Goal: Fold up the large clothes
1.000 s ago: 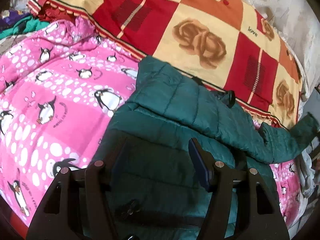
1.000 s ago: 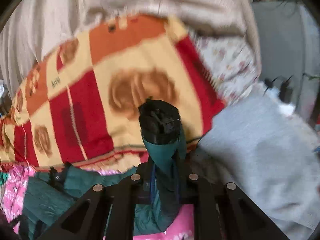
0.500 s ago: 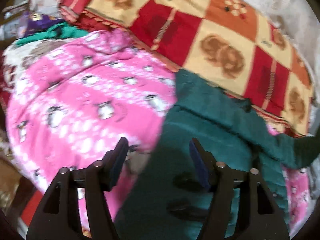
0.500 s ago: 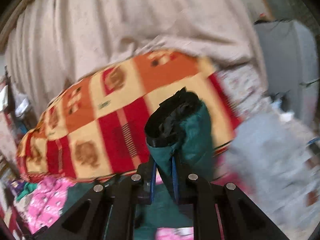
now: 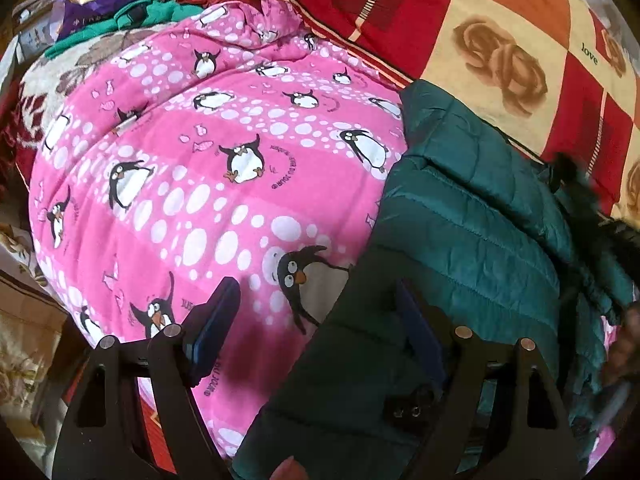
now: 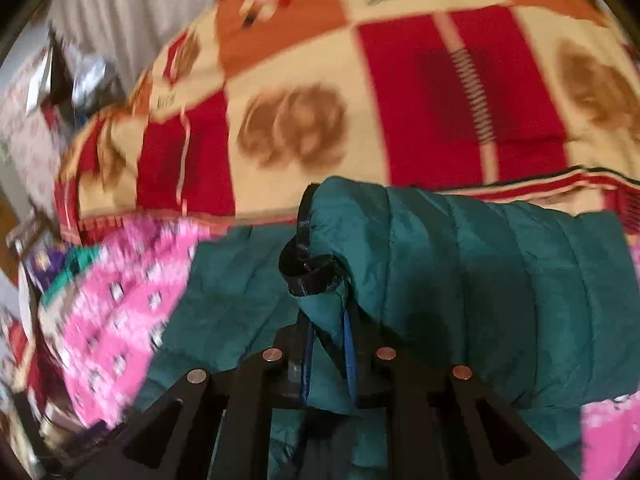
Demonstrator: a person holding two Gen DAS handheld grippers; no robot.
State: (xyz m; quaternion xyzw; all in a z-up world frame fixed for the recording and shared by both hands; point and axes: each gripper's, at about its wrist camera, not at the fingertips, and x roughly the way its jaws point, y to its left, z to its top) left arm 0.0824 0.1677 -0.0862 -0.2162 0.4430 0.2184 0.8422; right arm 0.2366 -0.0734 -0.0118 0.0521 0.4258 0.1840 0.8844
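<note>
The word "love" is printed on the red and cream checked blanket [image 5: 500, 52]; curved lettering on my pink penguin quilt [image 5: 200, 184] is too small to read. My left gripper [image 5: 316, 316] is spread wide, holding nothing, straddling the hem edge of the teal puffer jacket [image 5: 472, 216], open quilt to its left. My right gripper [image 6: 328, 344] is clamped on the jacket's sleeve cuff [image 6: 312, 272], above the jacket's body on the quilt
</note>
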